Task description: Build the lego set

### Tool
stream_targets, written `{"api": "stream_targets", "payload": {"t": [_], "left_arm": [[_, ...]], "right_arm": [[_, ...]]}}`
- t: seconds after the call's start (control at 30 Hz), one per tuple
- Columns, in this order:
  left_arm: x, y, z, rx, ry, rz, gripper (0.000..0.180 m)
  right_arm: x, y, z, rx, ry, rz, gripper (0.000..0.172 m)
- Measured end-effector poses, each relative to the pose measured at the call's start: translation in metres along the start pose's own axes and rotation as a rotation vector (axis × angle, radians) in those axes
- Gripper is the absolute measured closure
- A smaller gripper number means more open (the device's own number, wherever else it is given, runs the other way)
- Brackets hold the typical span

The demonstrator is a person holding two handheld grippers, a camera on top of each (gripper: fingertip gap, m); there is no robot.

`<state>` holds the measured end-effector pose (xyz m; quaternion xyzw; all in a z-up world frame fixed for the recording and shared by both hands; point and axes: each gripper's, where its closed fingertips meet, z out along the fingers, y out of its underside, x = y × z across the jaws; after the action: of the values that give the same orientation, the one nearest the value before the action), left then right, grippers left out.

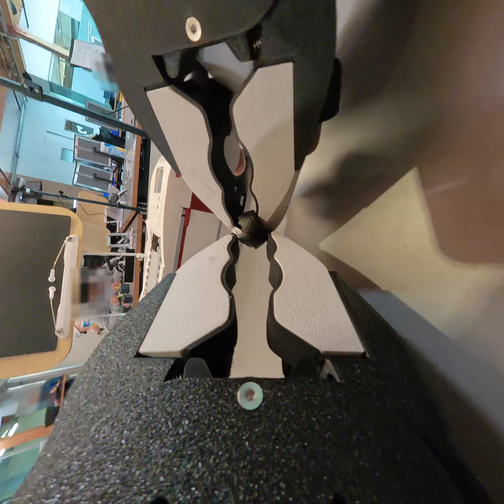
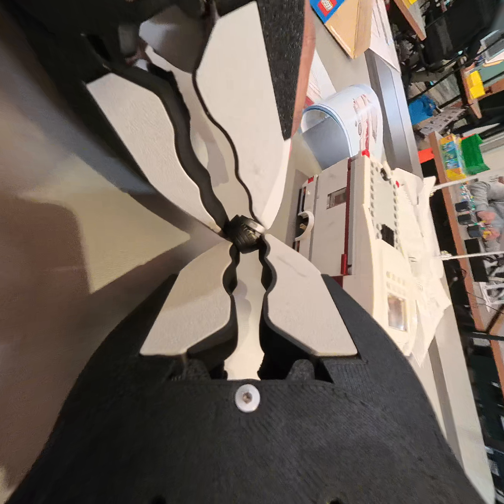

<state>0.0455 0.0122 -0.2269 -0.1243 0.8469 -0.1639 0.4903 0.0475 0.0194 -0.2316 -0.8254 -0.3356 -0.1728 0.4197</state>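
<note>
- Both hand-held grippers meet tip to tip, mid-air above the pale surface [image 2: 321, 81], on one small black toy tyre w/ a grey rim [image 2: 245, 234].
- Right hand-held gripper [image 2: 246, 246]: fingertips clamped on the tyre's tread, seen near edge-on.
- Left hand-held gripper [image 1: 252, 240]: fingertips pinch the same tyre [image 1: 249, 231] from the opposite side.
- Opposed grips likely steady it btw the two.
- White-and-red brick-built model [image 2: 362, 245] lies on the surface just beside; curled booklet [image 2: 341, 120] behind it.

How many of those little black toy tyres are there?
1. A single small black tyre with a silver hub, pinched between the tips of both tongs, left tongs and right tongs, meeting nose to nose. Others may be hidden behind the tongs.
</note>
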Motion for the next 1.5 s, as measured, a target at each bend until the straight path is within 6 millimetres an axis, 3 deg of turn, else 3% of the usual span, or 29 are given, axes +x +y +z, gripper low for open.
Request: {"api": "stream_targets", "payload": {"t": [0.23,0.47,1.0,1.03,1.07,1.1,1.13,1.17,1.2,1.27,1.37,1.5], "left_arm": [[0.018,-0.001,-0.003,0.012,0.099,0.163,0.161],[0.029,-0.003,-0.007,0.039,0.176,0.194,0.162],[0.033,-0.006,-0.015,0.056,0.216,0.185,0.164],[0.054,-0.006,-0.019,0.079,0.347,0.233,0.180],[0.079,-0.027,-0.027,0.216,0.439,0.219,0.180],[0.087,-0.046,-0.030,0.290,0.415,0.249,0.180],[0.065,-0.046,-0.018,0.205,0.230,0.317,0.180],[0.045,-0.041,-0.011,0.156,0.148,0.280,0.180],[0.043,-0.037,-0.012,0.170,0.213,0.172,0.180],[0.026,-0.026,-0.011,0.161,0.158,0.089,0.180],[0.004,-0.027,-0.018,0.219,0.087,-0.062,0.180],[-0.020,-0.011,-0.017,0.215,0.000,-0.205,0.168]], "right_arm": [[-0.019,0.002,0.000,-0.010,-0.082,-0.112,0.159],[-0.032,0.004,-0.001,-0.028,-0.159,-0.210,0.161],[-0.035,0.000,-0.003,0.023,-0.216,-0.253,0.160],[-0.023,0.000,-0.002,0.019,-0.141,-0.251,0.160],[0.012,-0.002,-0.006,0.026,0.059,-0.256,0.160],[0.036,-0.002,-0.015,0.033,0.133,-0.220,0.160],[0.045,-0.007,-0.024,0.080,0.124,-0.153,0.161],[0.046,-0.007,-0.025,0.074,0.149,-0.152,0.160],[0.036,-0.006,-0.020,0.049,0.143,-0.199,0.160],[0.006,-0.009,-0.009,0.065,0.035,-0.190,0.160],[0.009,-0.004,-0.006,0.076,-0.010,-0.032,0.159],[0.013,-0.004,-0.003,0.116,-0.041,0.169,0.159]]}}
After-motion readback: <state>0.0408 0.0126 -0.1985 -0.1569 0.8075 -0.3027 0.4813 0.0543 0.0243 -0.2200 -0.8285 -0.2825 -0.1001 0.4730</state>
